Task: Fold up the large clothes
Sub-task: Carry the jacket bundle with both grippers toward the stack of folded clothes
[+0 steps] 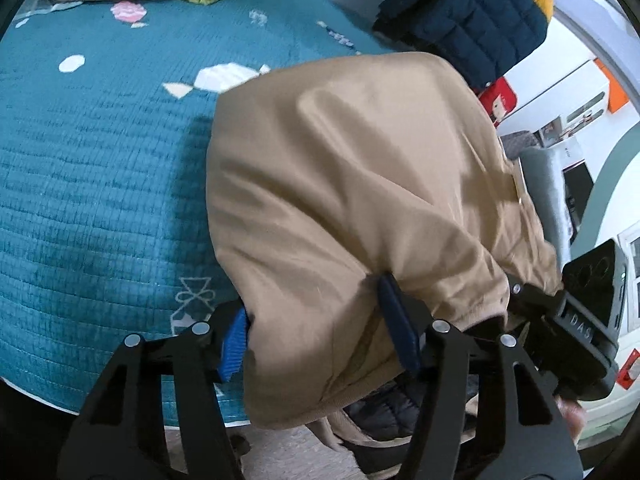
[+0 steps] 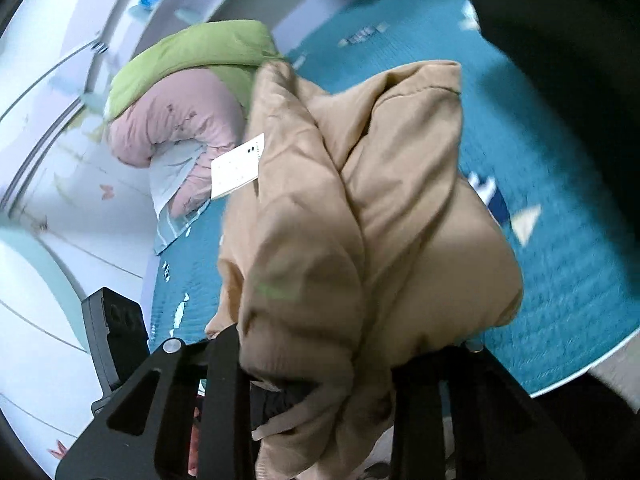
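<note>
A tan padded jacket [image 1: 360,184] hangs bunched over the edge of a bed with a teal quilt [image 1: 100,168]. My left gripper [image 1: 316,332] is shut on the jacket's lower hem; its blue pads [image 1: 234,340] press into the fabric on both sides. In the right wrist view the same jacket [image 2: 360,240] drapes over my right gripper [image 2: 320,360], whose black fingers close on its ribbed cuff or hem. A white paper tag [image 2: 238,170] hangs from the jacket. The right fingertips are hidden under cloth.
A pink and a green padded jacket [image 2: 180,92] lie at the far side of the bed. A folded navy and yellow jacket [image 1: 472,16] sits on the bed's far right. The other gripper's body [image 1: 580,312] is close at right. Floor [image 1: 288,448] shows below the bed edge.
</note>
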